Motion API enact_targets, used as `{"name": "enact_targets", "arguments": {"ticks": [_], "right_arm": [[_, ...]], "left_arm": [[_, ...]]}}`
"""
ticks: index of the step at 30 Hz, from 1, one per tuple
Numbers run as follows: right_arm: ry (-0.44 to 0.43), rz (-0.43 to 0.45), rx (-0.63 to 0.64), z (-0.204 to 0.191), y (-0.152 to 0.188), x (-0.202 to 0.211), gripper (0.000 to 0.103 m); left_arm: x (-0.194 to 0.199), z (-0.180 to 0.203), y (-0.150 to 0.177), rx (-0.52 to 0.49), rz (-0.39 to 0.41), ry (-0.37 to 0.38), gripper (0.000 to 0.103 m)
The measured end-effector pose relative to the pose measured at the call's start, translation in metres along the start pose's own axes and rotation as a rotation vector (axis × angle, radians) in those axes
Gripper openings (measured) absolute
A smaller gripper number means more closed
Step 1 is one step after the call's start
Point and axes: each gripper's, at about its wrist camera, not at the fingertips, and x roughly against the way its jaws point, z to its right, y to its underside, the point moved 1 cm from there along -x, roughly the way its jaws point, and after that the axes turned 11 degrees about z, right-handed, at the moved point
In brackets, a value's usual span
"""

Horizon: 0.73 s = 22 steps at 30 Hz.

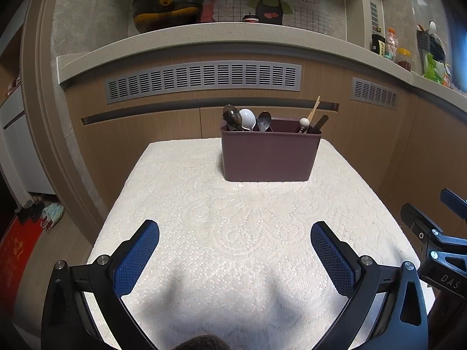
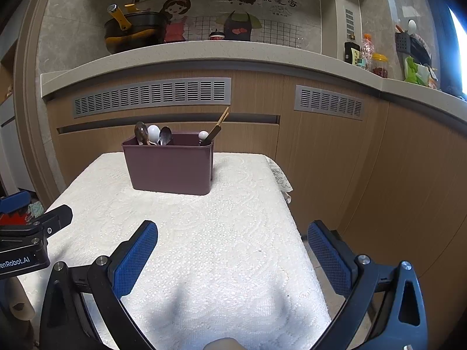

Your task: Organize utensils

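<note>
**Both grippers hanging open, utensils standing in the caddy**

We are holding the left gripper (image 1: 235,248) low over the near half of the table, its blue-padded fingers (image 1: 137,258) spread wide apart with nothing between them but the white lace tablecloth (image 1: 248,218). We are holding the right gripper (image 2: 232,248) just beside it, over the table's right near corner, and its fingers (image 2: 134,258) are likewise standing well apart and gripping nothing.

The maroon utensil caddy (image 1: 270,157) is sitting upright toward the far edge of the table, well apart from both grippers. In its left compartment we are seeing three spoons standing bowl-up and close together: a dark metal spoon (image 1: 232,116), a white spoon (image 1: 247,118) and a smaller steel spoon (image 1: 264,121). At its right end, a white-knobbed utensil (image 1: 303,123), wooden chopsticks (image 1: 313,109) and a dark flat handle (image 1: 319,124) are leaning to the right.

Behind the table, the wooden kitchen cabinet (image 1: 146,128) is carrying grey vent grilles (image 1: 204,78), and a black wok with a yellow handle (image 1: 167,5) is resting on the stone countertop (image 1: 204,33).
</note>
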Motion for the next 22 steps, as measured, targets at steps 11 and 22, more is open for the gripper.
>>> {"name": "enact_targets", "arguments": {"ticks": [11, 22], "right_arm": [[-0.001, -0.002, 0.004, 0.002, -0.001, -0.001, 0.102], [-0.020, -0.015, 0.002, 0.002, -0.001, -0.007, 0.102]], "left_arm": [[-0.002, -0.002, 0.002, -0.009, -0.011, 0.001, 0.103], [-0.011, -0.010, 0.004, -0.001, -0.024, -0.016, 0.103]]}}
